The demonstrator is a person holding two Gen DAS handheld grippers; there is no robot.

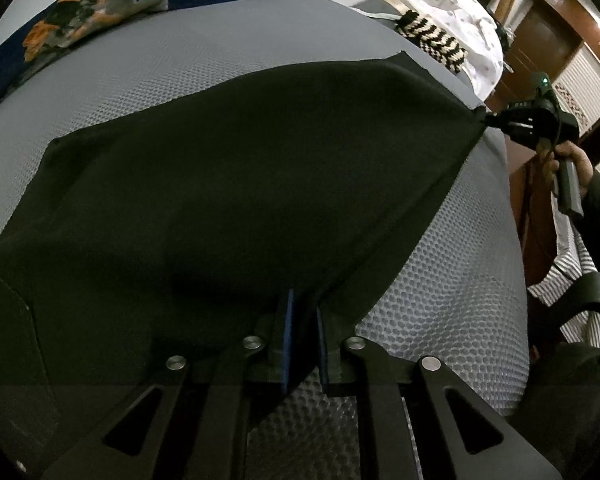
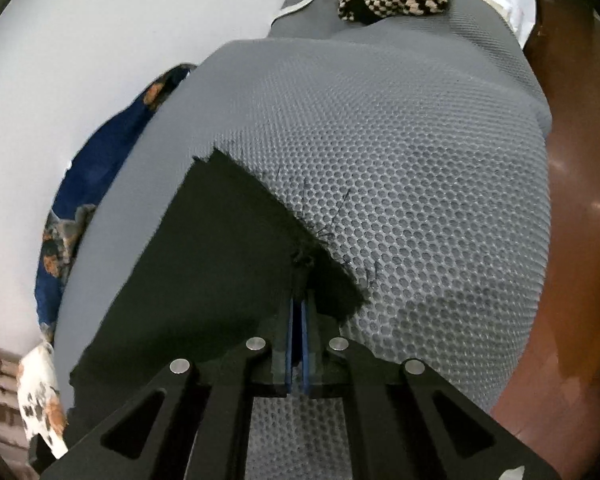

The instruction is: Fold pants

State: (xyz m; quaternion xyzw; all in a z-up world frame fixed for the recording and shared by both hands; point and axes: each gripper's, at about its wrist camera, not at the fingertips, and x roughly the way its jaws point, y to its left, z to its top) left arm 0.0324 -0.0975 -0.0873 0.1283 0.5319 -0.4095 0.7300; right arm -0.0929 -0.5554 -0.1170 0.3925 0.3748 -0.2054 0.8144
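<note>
Black pants (image 1: 220, 200) lie spread over a grey honeycomb-mesh bed surface (image 1: 440, 300). My left gripper (image 1: 304, 316) is shut on the near edge of the pants, with cloth pinched between its blue pads. My right gripper (image 1: 485, 117) shows in the left wrist view at the far right, shut on a corner of the pants and pulling the edge taut. In the right wrist view the right gripper (image 2: 300, 300) is shut on the frayed hem of the pants (image 2: 204, 264), just above the mesh (image 2: 420, 240).
A black-and-white striped knit item (image 1: 432, 40) and a white dotted cloth (image 1: 460, 20) lie at the far end of the bed. A navy patterned cloth (image 1: 80, 24) lies at the far left. Brown wooden furniture (image 2: 580, 200) stands to the right.
</note>
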